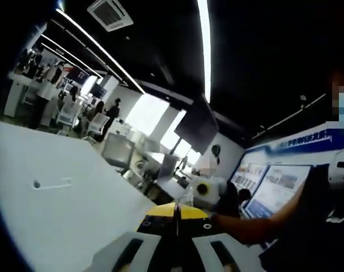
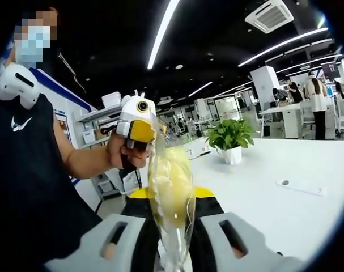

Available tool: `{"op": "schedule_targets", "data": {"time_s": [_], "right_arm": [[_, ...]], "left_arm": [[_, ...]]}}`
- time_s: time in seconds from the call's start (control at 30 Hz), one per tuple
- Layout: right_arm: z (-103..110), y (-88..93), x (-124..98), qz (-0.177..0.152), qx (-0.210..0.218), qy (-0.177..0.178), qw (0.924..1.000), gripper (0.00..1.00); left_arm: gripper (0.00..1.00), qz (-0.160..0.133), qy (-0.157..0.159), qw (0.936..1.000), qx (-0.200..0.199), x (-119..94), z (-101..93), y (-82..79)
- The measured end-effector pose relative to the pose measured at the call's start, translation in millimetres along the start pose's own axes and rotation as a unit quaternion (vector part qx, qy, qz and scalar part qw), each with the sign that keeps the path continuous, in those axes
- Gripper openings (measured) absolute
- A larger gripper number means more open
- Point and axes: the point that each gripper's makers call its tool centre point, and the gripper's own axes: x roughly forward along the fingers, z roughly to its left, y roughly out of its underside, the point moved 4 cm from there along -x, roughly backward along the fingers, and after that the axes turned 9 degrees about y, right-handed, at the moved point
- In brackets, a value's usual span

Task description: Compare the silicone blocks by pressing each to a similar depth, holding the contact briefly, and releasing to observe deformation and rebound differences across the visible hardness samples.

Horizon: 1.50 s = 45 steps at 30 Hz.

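yellow sample: a soft yellow piece in clear wrap (image 2: 170, 190) stands upright between the right gripper (image 2: 172, 241) jaws, pinched narrow, likely lifted for a squeeze test.
left gripper: left gripper (image 1: 176, 246) jaws nearly together at 6 o'clock on a thin upright edge; what it is, cannot tell.
other gripper: a hand (image 2: 128, 152) holds it at 10 o'clock of the sample.
surroundings: white table (image 2: 274, 198) at 3 o'clock, potted plant (image 2: 231, 139) at 1 o'clock, well apart; nothing blocks.
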Motion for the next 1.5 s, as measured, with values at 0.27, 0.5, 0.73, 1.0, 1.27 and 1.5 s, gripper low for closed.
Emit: {"op": "schedule_targets", "data": {"time_s": [0.27, 0.5, 0.73, 1.0, 1.27, 1.5], "right_arm": [[2.1, 4.0, -1.3, 0.012, 0.011, -0.006, 0.9998, 0.07], [3.1, 6.8, -1.5, 0.022, 0.010, -0.009, 0.9997, 0.05], [5.0, 6.9, -3.4, 0.028, -0.006, -0.014, 0.9995, 0.05], [5.5, 7.2, -4.7, 0.032, -0.007, -0.011, 0.9994, 0.04], [6.0, 5.4, -11.1, 0.036, -0.004, -0.017, 0.9992, 0.03], [3.8, 8.1, -15.0, 0.041, -0.002, -0.031, 0.9987, 0.02]], "left_arm": [[0.00, 0.018, -0.001, 0.9994, 0.028, -0.3, -0.9, 4.7], [0.00, 0.029, -0.009, 0.9980, 0.056, -0.8, -0.6, 7.2], [0.00, 0.044, -0.007, 0.9953, 0.086, -0.7, -4.5, 8.7], [0.00, 0.049, -0.012, 0.9943, 0.094, -0.4, -6.9, 9.1], [0.00, 0.051, -0.013, 0.9939, 0.097, 4.3, -10.5, 9.1], [0.00, 0.053, -0.020, 0.9932, 0.102, 8.8, -12.8, 13.3]]}}
